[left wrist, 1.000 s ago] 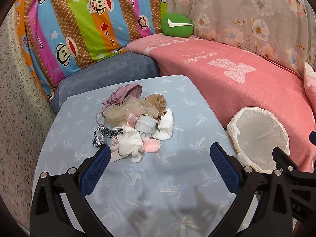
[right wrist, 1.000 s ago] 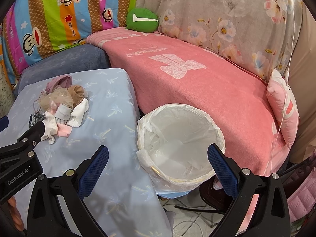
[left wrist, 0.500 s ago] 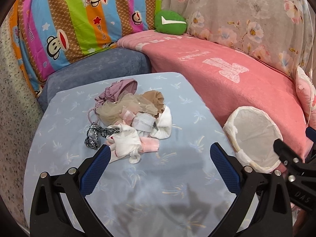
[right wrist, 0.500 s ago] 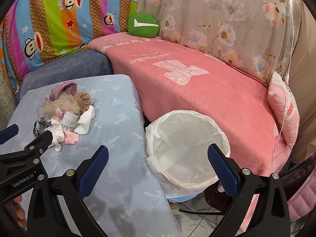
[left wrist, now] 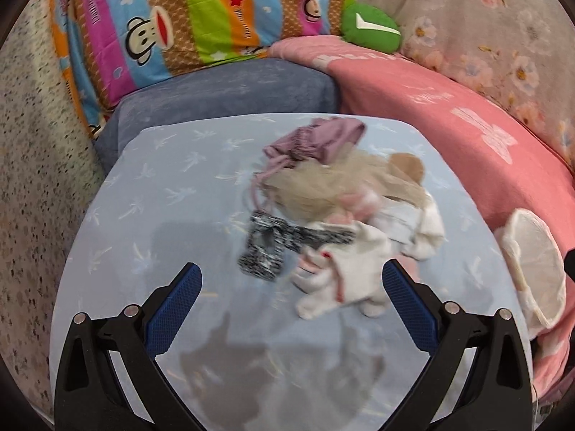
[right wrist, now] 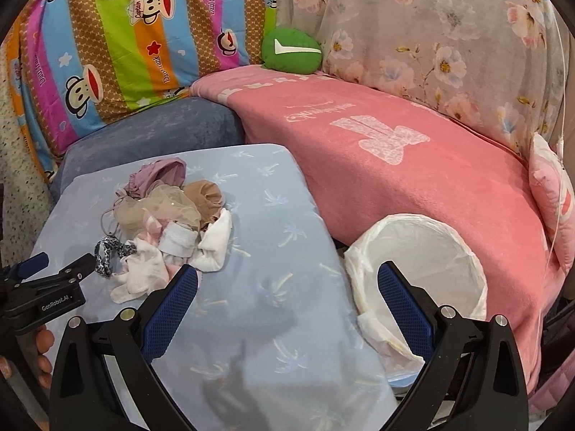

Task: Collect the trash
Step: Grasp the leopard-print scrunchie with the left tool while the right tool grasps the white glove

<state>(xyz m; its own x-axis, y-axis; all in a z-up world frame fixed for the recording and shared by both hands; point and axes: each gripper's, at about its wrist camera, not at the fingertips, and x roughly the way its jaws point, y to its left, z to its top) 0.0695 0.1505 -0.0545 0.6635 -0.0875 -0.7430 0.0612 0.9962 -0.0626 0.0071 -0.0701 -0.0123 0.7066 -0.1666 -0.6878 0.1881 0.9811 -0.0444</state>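
I am holding my left gripper (left wrist: 291,287) and right gripper (right wrist: 287,289) spread wide and empty, judging nothing collected: the heap of soft fabric scraps (right wrist: 169,222) is lying on the pale-blue cushion (right wrist: 273,309), beside the white-lined bin (right wrist: 420,262), apparently bare

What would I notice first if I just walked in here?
Probably the bright striped monkey blanket hanging at the back, above the dark blue cushion. Next, the jumbled heap of small cloth bits in the middle of the pale blue table, and the white-lined bin standing beside it, against the pink sofa cover.
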